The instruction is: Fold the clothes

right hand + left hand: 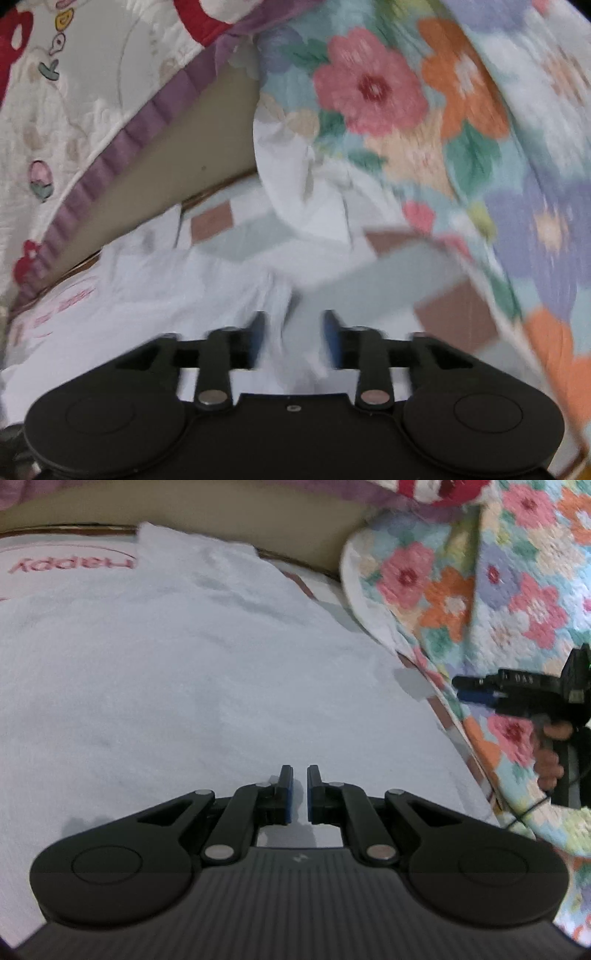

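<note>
White garment (207, 672) spread wide and flat on the bed, filling the ground straight ahead of the left tool (300, 794), which hangs low over the near part of the cloth. Its far corner (147, 530) reaches the headboard end, so the long run of the fabric goes directly away from that tool's fingers. Those fingers stand nearly together with a thin slit between them, and no cloth sits in the slit.

Off to that tool's right, past the garment's right edge, the right tool (461, 688) shows over the floral quilt (443, 590), gripped by a hand (550, 753). In its own blurred view the right tool (293, 339) has its fingers parted wide, with a ridge of white fabric (280, 302) rising in the gap; whether the pads touch it, I cannot tell through the blur.

Beyond lie a printed sheet with pink "Happy" lettering (70, 565) and a purple-frilled pillow (92, 110).

My read: the right edge is the one in play, and the right tool sits nearer to it; a fold from there would carry across toward the left tool's side
</note>
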The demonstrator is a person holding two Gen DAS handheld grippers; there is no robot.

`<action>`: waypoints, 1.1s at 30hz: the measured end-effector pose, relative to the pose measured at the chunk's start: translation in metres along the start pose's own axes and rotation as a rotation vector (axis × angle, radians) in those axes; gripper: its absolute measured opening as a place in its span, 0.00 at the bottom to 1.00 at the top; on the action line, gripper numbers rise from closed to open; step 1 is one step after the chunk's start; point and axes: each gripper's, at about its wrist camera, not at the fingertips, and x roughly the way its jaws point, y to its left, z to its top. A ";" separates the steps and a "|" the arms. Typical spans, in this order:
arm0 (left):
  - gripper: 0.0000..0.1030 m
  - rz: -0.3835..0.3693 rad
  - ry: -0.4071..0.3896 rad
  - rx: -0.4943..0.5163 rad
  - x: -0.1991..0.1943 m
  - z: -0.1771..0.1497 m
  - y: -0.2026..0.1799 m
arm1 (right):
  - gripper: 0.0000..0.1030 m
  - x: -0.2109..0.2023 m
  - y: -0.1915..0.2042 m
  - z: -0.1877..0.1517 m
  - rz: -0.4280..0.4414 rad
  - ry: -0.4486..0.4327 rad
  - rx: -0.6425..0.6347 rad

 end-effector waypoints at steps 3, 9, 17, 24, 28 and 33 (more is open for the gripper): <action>0.23 -0.011 0.067 0.035 0.011 -0.005 -0.017 | 0.55 -0.008 -0.017 -0.027 0.046 0.071 0.088; 0.23 -0.041 0.106 0.057 0.020 -0.019 -0.045 | 0.56 -0.002 -0.026 -0.072 0.072 0.144 0.136; 0.23 -0.047 0.061 -0.030 0.011 -0.020 -0.036 | 0.04 -0.008 0.072 -0.094 0.068 0.071 -0.247; 0.23 -0.070 0.050 -0.112 0.013 -0.016 -0.015 | 0.15 0.005 0.163 -0.144 0.158 0.198 -0.617; 0.25 -0.072 0.067 -0.095 0.020 -0.018 -0.019 | 0.25 0.006 0.159 -0.143 0.239 0.283 -0.605; 0.25 -0.072 0.074 -0.073 0.022 -0.020 -0.021 | 0.31 -0.011 0.136 -0.112 0.333 0.318 -0.536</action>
